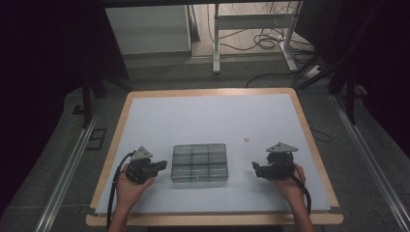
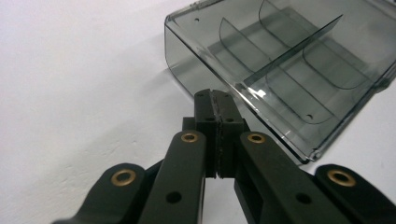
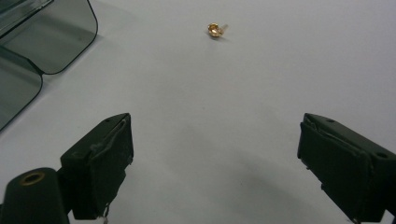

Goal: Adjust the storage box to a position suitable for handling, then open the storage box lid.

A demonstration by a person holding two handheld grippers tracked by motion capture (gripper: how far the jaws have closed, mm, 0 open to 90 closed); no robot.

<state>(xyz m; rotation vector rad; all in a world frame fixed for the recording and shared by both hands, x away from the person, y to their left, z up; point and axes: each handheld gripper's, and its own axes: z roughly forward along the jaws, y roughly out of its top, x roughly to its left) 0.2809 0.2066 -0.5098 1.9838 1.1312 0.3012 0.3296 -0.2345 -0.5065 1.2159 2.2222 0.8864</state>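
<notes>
A smoky clear plastic box (image 1: pixel 199 162) with inner dividers sits near the middle of the white mat; it is also seen as the box (image 2: pixel 285 60) and as a corner of the box (image 3: pixel 42 42). My left gripper (image 1: pixel 163 166) rests just left of it, jaws pressed together with nothing between them (image 2: pixel 215 100). My right gripper (image 1: pixel 255 167) lies to the box's right, its jaws wide apart and empty (image 3: pixel 215 154). A tiny gold stud (image 1: pixel 245 140) lies on the mat beyond the right gripper, seen as the stud (image 3: pixel 215 30) ahead of its jaws.
The white mat (image 1: pixel 208 116) covers a wooden table (image 1: pixel 114 140) with a raised edge. Beyond the table stand a white cabinet (image 1: pixel 147 29), a metal frame (image 1: pixel 251 29) and loose cables (image 1: pixel 263 41) on the floor.
</notes>
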